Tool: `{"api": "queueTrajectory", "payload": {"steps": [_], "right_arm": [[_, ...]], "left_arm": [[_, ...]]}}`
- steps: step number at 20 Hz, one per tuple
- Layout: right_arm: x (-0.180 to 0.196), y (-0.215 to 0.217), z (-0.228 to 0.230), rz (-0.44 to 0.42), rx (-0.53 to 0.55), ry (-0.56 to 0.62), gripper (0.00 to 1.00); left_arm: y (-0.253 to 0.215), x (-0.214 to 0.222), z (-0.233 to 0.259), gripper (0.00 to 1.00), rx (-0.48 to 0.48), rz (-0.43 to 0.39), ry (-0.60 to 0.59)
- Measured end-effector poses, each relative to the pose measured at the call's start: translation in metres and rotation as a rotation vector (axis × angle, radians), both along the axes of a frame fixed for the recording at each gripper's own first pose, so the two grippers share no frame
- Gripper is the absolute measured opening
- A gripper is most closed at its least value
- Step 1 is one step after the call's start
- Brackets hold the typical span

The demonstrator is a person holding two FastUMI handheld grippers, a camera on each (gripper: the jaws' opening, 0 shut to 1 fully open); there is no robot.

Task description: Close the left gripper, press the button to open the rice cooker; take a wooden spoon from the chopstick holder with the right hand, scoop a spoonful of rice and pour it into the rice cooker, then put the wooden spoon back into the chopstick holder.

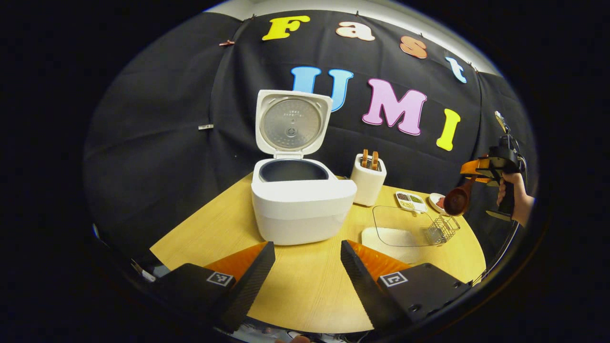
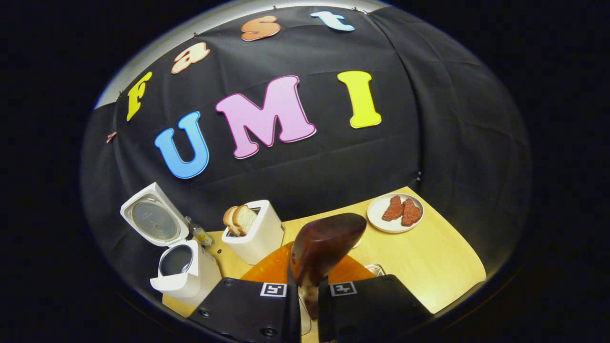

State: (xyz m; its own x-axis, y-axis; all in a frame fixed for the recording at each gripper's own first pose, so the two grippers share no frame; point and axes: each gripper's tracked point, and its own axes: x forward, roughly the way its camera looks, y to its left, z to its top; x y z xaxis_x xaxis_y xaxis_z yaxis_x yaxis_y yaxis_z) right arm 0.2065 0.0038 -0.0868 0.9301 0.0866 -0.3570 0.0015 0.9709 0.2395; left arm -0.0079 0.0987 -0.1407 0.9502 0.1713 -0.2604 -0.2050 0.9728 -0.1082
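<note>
- Far right in the left gripper view, right gripper pinches wooden spoon, bowl hanging above wire chopstick holder; rice tray just below-left; left gripper gapes wide before open rice cooker.
- Right gripper view: jaws narrow on the handle; spoon's long axis points forward; cooker lies far left.

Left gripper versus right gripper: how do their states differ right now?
The left gripper is open and empty, its fingers spread wide above the table; the right gripper is shut on the wooden spoon. The left gripper faces the open rice cooker; the right gripper is held up off to the side, above the wire chopstick holder. Both are off the table.
</note>
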Motion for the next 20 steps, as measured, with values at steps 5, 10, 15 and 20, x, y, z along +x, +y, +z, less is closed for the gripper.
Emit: {"api": "queueTrajectory", "payload": {"steps": [5, 10, 15, 20], "right_arm": [[-0.011, 0.047, -0.028, 0.074, -0.081, 0.025, 0.18], [-0.01, 0.077, -0.077, 0.134, -0.176, 0.041, 0.18], [-0.009, 0.086, -0.129, 0.157, -0.303, 0.041, 0.18], [-0.022, 0.09, -0.15, 0.082, -0.302, 0.031, 0.18]], "left_arm": [[0.022, -0.008, -0.012, 0.96, -0.042, -0.001, 0.017], [0.022, -0.015, -0.039, 0.96, -0.112, -0.019, 0.075], [0.015, -0.025, -0.076, 0.96, -0.047, -0.084, 0.159], [0.012, -0.017, -0.072, 0.96, -0.048, -0.112, 0.148]]}}
